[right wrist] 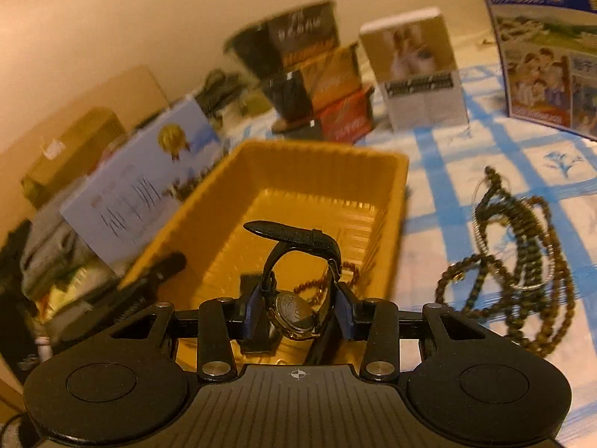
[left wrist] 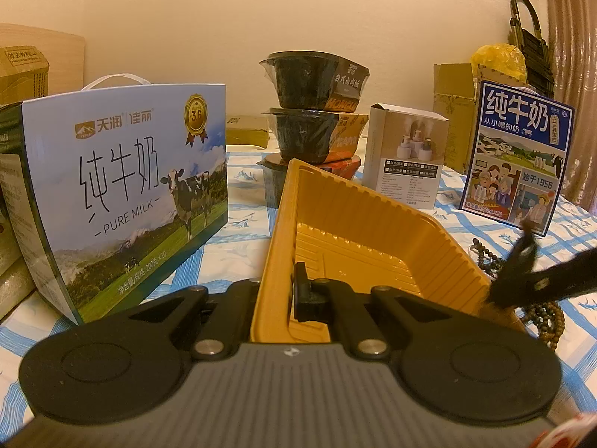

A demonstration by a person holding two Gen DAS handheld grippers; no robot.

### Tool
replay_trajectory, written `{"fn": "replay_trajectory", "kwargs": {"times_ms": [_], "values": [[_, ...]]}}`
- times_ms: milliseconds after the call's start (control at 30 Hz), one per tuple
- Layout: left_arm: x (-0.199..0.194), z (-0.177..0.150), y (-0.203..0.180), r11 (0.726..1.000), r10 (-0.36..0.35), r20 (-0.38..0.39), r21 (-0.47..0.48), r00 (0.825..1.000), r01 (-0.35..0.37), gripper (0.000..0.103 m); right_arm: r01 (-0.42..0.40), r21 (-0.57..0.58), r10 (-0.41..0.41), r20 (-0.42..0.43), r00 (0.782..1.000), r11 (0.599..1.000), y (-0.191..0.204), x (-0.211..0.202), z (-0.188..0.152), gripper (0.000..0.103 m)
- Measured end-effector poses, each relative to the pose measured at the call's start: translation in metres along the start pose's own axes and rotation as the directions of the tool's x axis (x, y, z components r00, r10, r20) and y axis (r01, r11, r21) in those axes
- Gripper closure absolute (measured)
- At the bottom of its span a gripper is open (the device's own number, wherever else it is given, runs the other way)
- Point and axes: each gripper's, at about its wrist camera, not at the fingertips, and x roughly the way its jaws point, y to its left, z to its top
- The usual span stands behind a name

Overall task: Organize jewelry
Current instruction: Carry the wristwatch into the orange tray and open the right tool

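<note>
The left gripper [left wrist: 276, 295] is pressed together on the near wall of the yellow tray [left wrist: 358, 224], one pad inside the tray and the other outside it, so the thin plastic wall is pinched between them. The tray sits tilted in that view, its far corner raised against the stacked bowls behind.

The right gripper [right wrist: 298, 310] hangs over the near end of the same tray [right wrist: 388, 201], pinching a wristwatch [right wrist: 294, 313] by its case between the blue pads; the jaws stand partly apart, held there by the watch. The black strap [right wrist: 298, 237] loops up and forward above the case. Under the watch, on the tray floor, lies a short string of brown beads [right wrist: 347, 272]. In the left wrist view the right gripper's arm [left wrist: 537, 280] shows dark and blurred at the tray's right rim.

Just right of the tray, on the blue-and-white checked tablecloth [right wrist: 466, 156], lies a tangled heap of dark bead necklaces [right wrist: 511, 261], apart from the tray wall. The same beads [left wrist: 548, 317] show at the right edge of the left wrist view.

To the tray's left stands a pale blue milk carton [left wrist: 127, 194] with a cow on its face and a white handle. Beyond the tray's far end three black instant-food bowls [left wrist: 317, 112] are stacked, with a small white product box [left wrist: 406, 156] to their right. Farther right, toward the table's far right corner, stands a dark blue milk box [left wrist: 518, 153], with brown cardboard boxes [left wrist: 453, 112] behind it against the wall.
</note>
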Motion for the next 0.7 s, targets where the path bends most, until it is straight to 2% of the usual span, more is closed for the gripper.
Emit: {"fn": "replay_trajectory", "kwargs": {"times_ms": [467,600,700], "values": [[0.0,0.001,-0.001,1.0,-0.001,-0.001,-0.003,1.0,0.001,0.1,0.074,-0.018,-0.075,-0.063,0.995,0.997,-0.002,0.038,0.004,0.059],[0.0,0.002,-0.001,1.0,-0.001,0.0,-0.001,1.0,0.001,0.1,0.096,-0.031,-0.098,-0.055,0.994,0.995,0.0,0.041,0.006,0.055],[0.001,0.002,-0.001,1.0,-0.001,-0.001,-0.001,1.0,0.001,0.1,0.089,-0.014,-0.089,-0.041,0.995,0.996,0.0,0.041,0.009,0.046]]}}
